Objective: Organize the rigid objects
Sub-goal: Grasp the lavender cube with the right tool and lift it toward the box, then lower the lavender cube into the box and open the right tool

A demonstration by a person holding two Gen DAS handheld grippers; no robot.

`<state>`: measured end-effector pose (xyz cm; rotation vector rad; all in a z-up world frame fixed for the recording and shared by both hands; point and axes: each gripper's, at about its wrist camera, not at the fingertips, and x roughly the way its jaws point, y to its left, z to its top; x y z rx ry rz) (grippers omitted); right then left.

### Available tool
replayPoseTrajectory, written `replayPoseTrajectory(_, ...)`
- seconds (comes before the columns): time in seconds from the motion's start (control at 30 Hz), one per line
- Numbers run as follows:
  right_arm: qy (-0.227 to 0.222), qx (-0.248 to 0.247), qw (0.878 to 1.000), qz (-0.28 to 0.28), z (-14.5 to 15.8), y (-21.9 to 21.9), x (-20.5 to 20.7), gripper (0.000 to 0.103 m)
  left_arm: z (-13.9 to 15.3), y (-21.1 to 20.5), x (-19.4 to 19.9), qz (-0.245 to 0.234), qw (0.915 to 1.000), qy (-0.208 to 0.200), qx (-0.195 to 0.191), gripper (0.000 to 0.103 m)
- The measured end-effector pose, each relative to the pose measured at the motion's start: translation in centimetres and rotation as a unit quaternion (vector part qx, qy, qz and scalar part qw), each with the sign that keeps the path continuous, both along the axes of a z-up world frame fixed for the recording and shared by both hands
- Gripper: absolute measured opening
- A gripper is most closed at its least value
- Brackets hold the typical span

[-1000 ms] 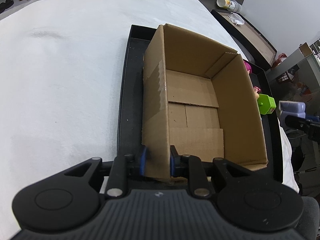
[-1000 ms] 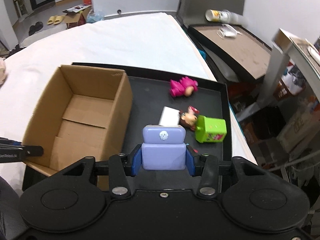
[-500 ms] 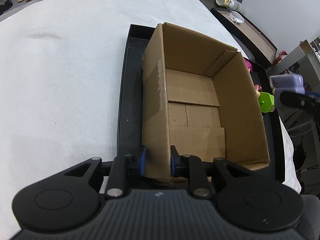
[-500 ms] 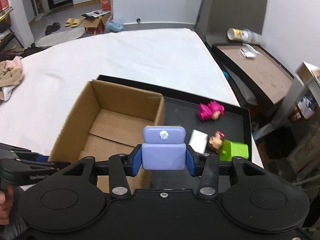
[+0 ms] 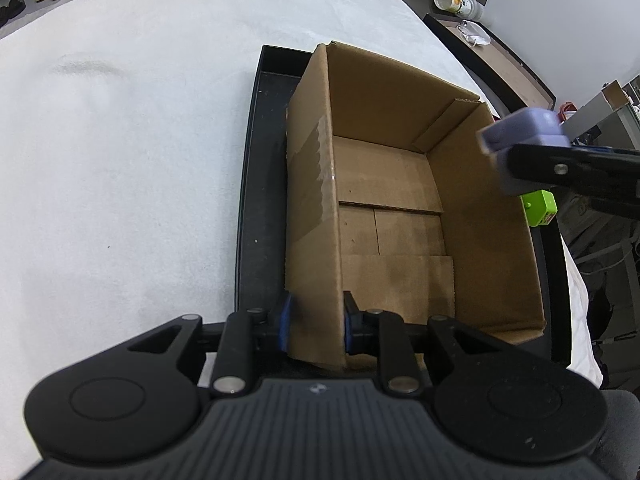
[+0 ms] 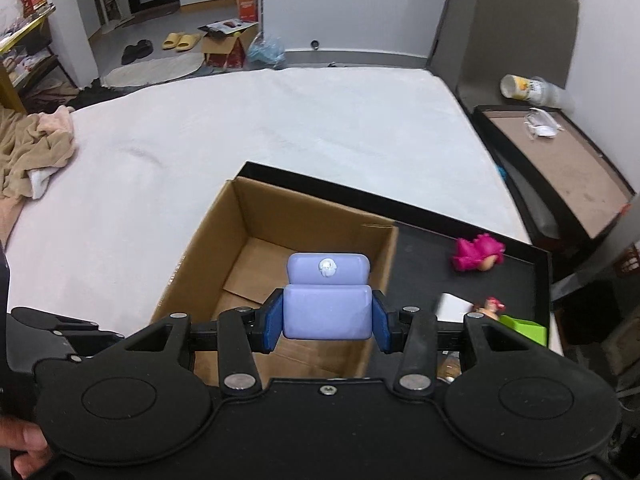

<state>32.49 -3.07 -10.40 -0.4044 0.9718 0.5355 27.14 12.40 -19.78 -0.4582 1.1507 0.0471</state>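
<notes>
The lavender block toy (image 6: 326, 304), smooth moulded plastic with rounded corners and a small white stud on its upper tier, sat pinched between the blue pads of my right gripper (image 6: 326, 322), held above the right wall of the cardboard box (image 5: 384, 184). The box was open-topped, plain corrugated board with folded bottom flaps, and stood in a shallow black tray (image 5: 260, 160). My left gripper (image 5: 316, 326) clamped the box's near left wall between its pads. On the tray's bare floor lay a pink figure (image 6: 478, 258), a lime-green cube (image 5: 540, 208) and a white card (image 6: 454, 306). A matte white cloth (image 5: 120, 160) covered the surface beneath.
</notes>
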Motion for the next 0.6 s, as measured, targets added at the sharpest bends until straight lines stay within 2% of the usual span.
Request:
replayPoseTrajectory(0.3, 0.024, -0.005, 0.999, 0.027, -2.4, 2.7, 0.1, 0.043, -0.3, 0.1, 0.0, 0.005, 1.0000, -0.001, -0.002, 0.023)
replayPoseTrajectory(0.6, 0.020, 0.006, 0.999, 0.047, -2.3, 5.4, 0.6, 0.043, -0.4, 0.4, -0.1, 0.011, 0.9999, 0.001, -0.005, 0.023)
